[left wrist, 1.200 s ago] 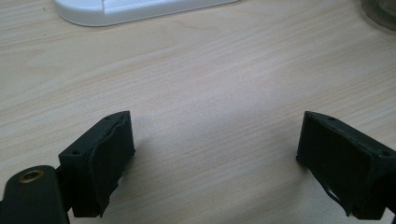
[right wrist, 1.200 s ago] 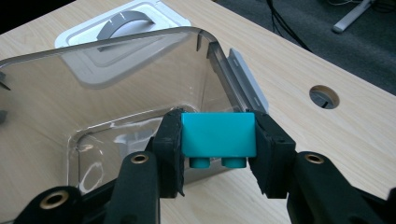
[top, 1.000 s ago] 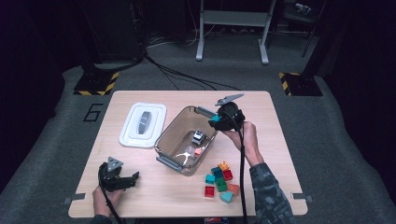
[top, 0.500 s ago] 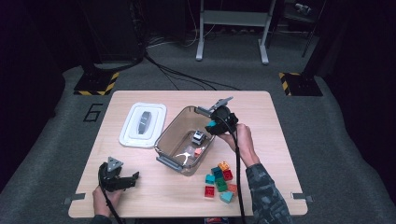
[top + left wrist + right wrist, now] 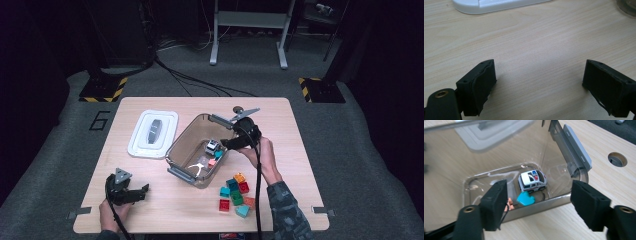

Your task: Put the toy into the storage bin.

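Note:
A clear plastic bin stands mid-table, holding a white toy police car, a teal block and an orange block. My right gripper hovers open at the bin's right rim. In the right gripper view its jaws straddle the near wall, with the car, teal block and orange block just beyond. My left gripper rests open at the front left, over bare table in its own view.
The bin's white lid lies flat to the left of the bin, its edge ahead of my left gripper. Several coloured blocks sit loose near the front right. A round hole is in the tabletop beside the bin.
My right gripper has come left and down from the bin's far right corner to its right rim. The left gripper has stayed where it was.

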The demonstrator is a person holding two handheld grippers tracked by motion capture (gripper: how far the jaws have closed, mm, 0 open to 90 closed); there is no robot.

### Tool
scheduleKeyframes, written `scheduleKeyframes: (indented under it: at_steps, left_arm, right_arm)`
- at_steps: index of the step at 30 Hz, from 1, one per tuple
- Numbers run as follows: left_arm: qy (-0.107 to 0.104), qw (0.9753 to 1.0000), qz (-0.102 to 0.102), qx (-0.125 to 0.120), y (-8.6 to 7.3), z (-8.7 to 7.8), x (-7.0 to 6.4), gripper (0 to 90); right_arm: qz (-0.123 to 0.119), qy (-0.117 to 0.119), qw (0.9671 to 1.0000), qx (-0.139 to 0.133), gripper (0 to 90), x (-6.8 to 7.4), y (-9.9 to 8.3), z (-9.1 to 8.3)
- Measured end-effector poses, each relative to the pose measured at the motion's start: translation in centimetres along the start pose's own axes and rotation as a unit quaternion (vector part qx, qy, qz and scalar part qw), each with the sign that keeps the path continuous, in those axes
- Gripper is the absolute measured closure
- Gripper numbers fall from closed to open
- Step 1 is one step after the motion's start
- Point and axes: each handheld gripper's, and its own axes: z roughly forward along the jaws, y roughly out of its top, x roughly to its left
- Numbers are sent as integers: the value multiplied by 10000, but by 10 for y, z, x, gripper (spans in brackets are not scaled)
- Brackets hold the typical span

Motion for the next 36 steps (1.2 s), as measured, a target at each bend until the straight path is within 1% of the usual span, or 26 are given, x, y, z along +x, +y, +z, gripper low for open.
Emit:
scheduleKeyframes:
  at_steps: [2,4,5,7,9,11,13,14,16,17,18,19,20,21,23,24,27,29,31,32,34,35,36]
  left_arm:
    - [1,10000,-1,-1,0,0,0,112]
    - [0,10000,-1,-1,0,0,0,112]
    - [0,10000,3,2,0,0,0,112]
    - [0,10000,1,0,0,0,0,112]
    - [0,10000,5,2,0,0,0,112]
    - [0,10000,-4,-2,0,0,0,112]
    - [0,10000,-4,-1,0,0,0,112]
    - [0,10000,-3,0,0,0,0,112]
    - [-2,10000,-2,0,0,0,0,112]
    - [2,10000,-7,-26,0,0,0,112]
    - [0,10000,-1,1,0,0,0,112]
    - [-1,10000,1,2,0,0,0,112]
    - [-2,10000,4,3,0,0,0,112]
    - [-2,10000,3,4,0,0,0,112]
    - [-2,10000,2,5,0,0,0,112]
    - [-2,10000,1,4,0,0,0,112]
    - [-1,10000,0,5,0,0,0,112]
    - [0,10000,-1,14,0,0,0,112]
    - [7,10000,-7,-2,0,0,0,112]
    - [10,10000,-8,-1,0,0,0,112]
    - [9,10000,-9,-1,0,0,0,112]
    - [8,10000,-8,-2,0,0,0,112]
    - [6,10000,-4,19,0,0,0,112]
  right_arm:
    - [30,21,9999,-128,231,0,-6,-7]
    - [91,47,9998,-177,192,1,-12,-13]
    - [78,33,9997,-215,152,1,-16,-16]
    - [136,30,9996,-226,138,1,-25,-20]
    - [221,5,9995,-234,103,1,-36,-23]
    - [304,31,9994,-145,81,1,-48,-23]
    - [347,-6,9994,-60,64,2,-63,-21]
    - [414,12,9991,-1,58,2,-70,-20]
    - [458,-2,9989,59,48,1,-85,-16]
    - [507,1,9986,136,40,0,-92,-14]
    - [543,21,9984,177,36,-1,-99,-12]
    - [598,134,9978,239,33,-1,-106,-12]
    - [647,181,9973,295,27,0,-112,-11]
    - [663,142,9971,355,24,2,-118,-12]
    - [638,186,9969,424,9,5,-128,-14]
    - [652,194,9969,399,11,6,-132,-16]
    - [574,270,9970,440,12,10,-146,-21]
    - [587,364,9966,443,12,11,-155,-23]
    - [522,356,9970,452,21,14,-164,-26]
    - [540,396,9966,475,26,16,-167,-27]
    - [486,405,9967,501,55,19,-174,-27]
    - [459,365,9970,512,57,19,-177,-26]
    - [494,356,9966,549,63,19,-180,-25]
